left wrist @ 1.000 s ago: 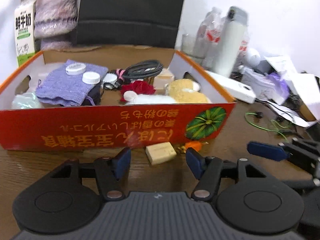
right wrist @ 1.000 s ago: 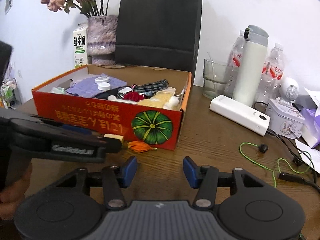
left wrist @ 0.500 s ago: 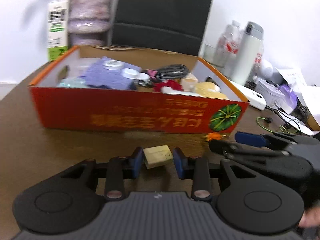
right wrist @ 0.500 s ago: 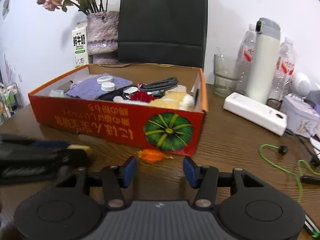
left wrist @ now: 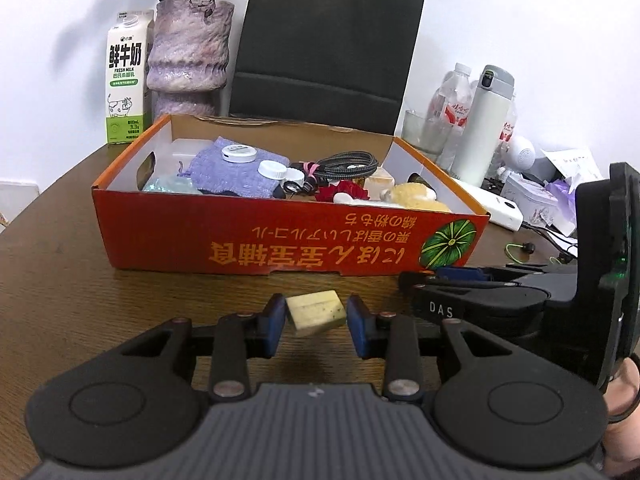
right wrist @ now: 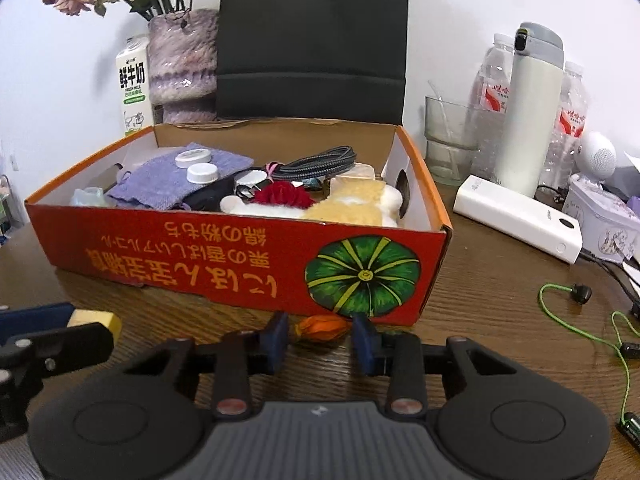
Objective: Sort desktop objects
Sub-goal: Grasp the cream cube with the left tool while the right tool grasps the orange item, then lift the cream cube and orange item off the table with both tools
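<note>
Orange flower bud [right wrist: 323, 329] is seen on the desk [right wrist: 480, 300] against the red box [right wrist: 240, 256], crosswise between the right claw [right wrist: 320, 342]'s half-open fingers; a yellow eraser [left wrist: 316, 312] is gripped, lifted, by the left claw [left wrist: 316, 322].

Yellow block [left wrist: 315, 312] lifted; orange flower [right wrist: 323, 328] beside box [right wrist: 240, 258].

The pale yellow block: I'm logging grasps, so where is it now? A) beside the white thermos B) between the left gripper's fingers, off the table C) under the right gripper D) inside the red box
B: the pale yellow block sits clamped between the left gripper fingers, its shadow on the table below.
</note>
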Tool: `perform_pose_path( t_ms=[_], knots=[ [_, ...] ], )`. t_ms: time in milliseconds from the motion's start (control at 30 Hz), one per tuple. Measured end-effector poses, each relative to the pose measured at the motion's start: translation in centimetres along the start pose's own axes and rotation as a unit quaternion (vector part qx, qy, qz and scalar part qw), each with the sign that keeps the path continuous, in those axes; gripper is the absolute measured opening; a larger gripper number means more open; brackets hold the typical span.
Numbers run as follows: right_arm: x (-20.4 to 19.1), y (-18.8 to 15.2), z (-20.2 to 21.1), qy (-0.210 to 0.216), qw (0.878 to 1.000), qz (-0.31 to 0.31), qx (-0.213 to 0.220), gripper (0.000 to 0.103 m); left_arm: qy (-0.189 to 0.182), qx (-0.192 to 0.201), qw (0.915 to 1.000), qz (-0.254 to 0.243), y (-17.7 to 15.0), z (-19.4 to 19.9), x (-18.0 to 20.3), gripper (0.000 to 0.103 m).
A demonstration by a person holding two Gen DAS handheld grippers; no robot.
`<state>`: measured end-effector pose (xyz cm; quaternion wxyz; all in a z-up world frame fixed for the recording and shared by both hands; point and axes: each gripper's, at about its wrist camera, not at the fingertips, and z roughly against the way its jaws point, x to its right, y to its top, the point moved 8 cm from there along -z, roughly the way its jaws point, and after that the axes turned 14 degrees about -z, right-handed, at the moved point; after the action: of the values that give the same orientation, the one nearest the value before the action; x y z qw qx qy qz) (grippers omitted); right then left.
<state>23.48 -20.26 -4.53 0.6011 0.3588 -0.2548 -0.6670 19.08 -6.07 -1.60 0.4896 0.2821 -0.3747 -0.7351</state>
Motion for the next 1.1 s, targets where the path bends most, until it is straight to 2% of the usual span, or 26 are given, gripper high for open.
perform_pose_path(
  t_ms=[200, 400, 700, 967, 1100],
  knots=[
    [-0.1, -0.9, 1.8, 0.008, 1.000, 0.002, 0.002, 0.030, 0.009, 0.000, 1.0000, -0.002, -0.3, 0.2, 0.0, 0.035],
    [-0.2, -3.3, 7.1, 0.036, 0.999, 0.003, 0.022, 0.030, 0.013, 0.001, 0.9999, -0.006, -1.2, 2.4, 1.0, 0.035],
    [-1.5, -8.6, 17.1, 0.066, 0.996, 0.026, 0.051, 0.030, 0.030, -0.006, 0.9995, -0.001, -5.0, 8.4, 2.4, 0.035],
    [-2.9, -12.2, 24.3, 0.086, 0.992, 0.052, 0.080, 0.030, 0.048, 0.010, 0.9986, -0.022, -8.0, 15.6, 4.2, 0.035],
    [-2.7, -13.3, 27.3, 0.091, 0.990, 0.046, 0.094, 0.030, 0.062, 0.022, 0.9975, -0.024, -9.2, 18.8, 4.8, 0.035]
  ],
)
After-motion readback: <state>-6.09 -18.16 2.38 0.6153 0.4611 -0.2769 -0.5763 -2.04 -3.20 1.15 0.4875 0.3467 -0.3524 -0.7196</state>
